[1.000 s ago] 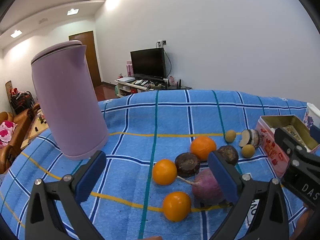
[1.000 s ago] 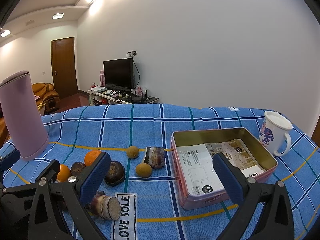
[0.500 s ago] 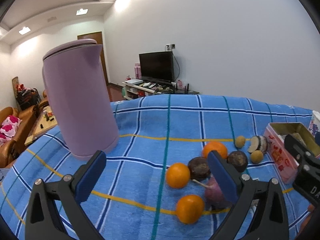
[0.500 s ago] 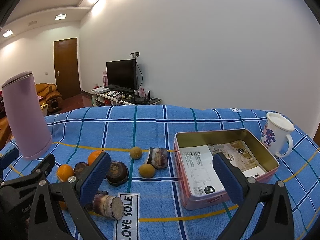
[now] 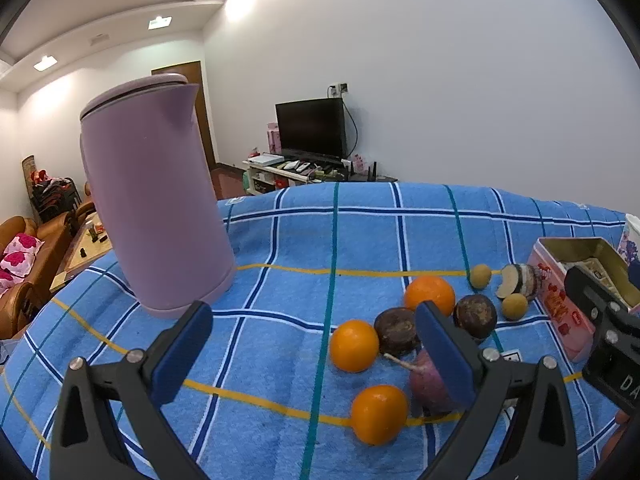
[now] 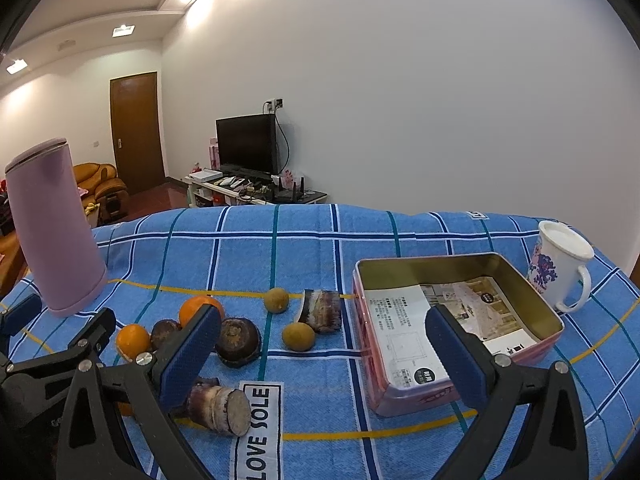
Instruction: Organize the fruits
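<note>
Both the left gripper [image 5: 316,354] and right gripper [image 6: 324,354] gape wide, empty, above round orange fruits [image 5: 354,345] beside what looks like a rectangular pink metal tin [image 6: 456,320].

white woven label on the blue checked towel [image 6: 258,432], just ahead between the right tool's fingers: "LOVE SOLE" | black body of the right gripper [image 5: 616,372], at the left tool's right: "DA", cut off | tin's paper: unreadable

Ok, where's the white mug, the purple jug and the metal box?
white mug [image 6: 560,264], right wrist view, its flowered side.
purple jug [image 5: 156,208], left wrist view, middle of its body.
metal box [image 6: 404,394], right wrist view, pink front wall.
</note>
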### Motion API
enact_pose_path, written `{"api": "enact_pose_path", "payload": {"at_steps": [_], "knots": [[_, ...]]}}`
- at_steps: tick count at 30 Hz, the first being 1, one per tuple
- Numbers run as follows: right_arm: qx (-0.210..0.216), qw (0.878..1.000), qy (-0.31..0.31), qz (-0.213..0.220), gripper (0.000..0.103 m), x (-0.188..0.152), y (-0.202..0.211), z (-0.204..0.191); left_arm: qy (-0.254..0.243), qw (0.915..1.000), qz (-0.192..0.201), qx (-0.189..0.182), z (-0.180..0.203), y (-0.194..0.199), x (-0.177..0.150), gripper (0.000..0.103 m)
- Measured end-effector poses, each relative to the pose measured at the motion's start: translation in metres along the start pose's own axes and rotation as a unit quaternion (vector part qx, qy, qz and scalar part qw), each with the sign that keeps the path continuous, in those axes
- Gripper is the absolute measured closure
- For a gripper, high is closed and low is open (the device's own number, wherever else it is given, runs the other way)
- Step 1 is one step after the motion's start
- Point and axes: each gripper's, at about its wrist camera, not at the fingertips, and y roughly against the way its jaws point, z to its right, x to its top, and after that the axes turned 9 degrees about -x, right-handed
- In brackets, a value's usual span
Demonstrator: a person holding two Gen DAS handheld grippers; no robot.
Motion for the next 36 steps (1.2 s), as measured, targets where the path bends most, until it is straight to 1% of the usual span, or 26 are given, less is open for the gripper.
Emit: {"api": "enact_pose_path", "payload": {"at_steps": [5,12,17,24,26,27,30,31,33,34,36], "knots": [[0.002,1.000,0.004,-0.001,0.001,-0.001,0.000,-0.001,-0.008,0.9999,-0.007,0.007,0.001,-0.003,-0.001,0.001],[0.018,1.000,-0.001,-0.007,0.001,-0.002,0.000,0.000,-0.011,0.9998,-0.013,0.008,0.002,-0.005,-0.003,0.001],[0.045,0.999,0.004,0.006,0.001,-0.004,0.007,-0.003,-0.007,0.9998,-0.015,0.008,0.000,-0.005,-0.005,0.001],[0.052,0.998,0.030,0.015,0.002,-0.009,0.014,-0.010,0.001,0.9996,-0.027,0.009,-0.009,0.001,-0.014,0.001],[0.055,0.998,0.031,0.015,0.011,-0.012,0.018,-0.008,0.004,0.9994,-0.034,0.011,-0.014,0.004,-0.018,0.001],[0.058,0.998,0.032,0.011,0.020,-0.014,0.019,-0.006,0.006,0.9992,-0.037,0.012,-0.017,0.005,-0.020,0.001],[0.078,0.996,0.029,-0.022,0.027,-0.022,0.016,-0.001,0.022,0.9983,-0.053,0.008,-0.030,0.006,-0.026,0.001],[0.092,0.995,0.023,-0.037,0.034,-0.025,0.014,0.002,0.028,0.9980,-0.056,0.006,-0.034,0.006,-0.027,0.001],[0.113,0.992,0.017,-0.055,0.039,-0.028,0.012,0.002,0.037,0.9976,-0.058,0.004,-0.041,0.008,-0.028,0.001],[0.123,0.990,0.018,-0.062,0.039,-0.029,0.012,0.001,0.038,0.9976,-0.059,0.002,-0.043,0.008,-0.029,0.001],[0.130,0.989,0.027,-0.070,0.039,-0.032,0.011,-0.004,0.037,0.9975,-0.061,-0.005,-0.047,0.010,-0.031,0.001]]}}
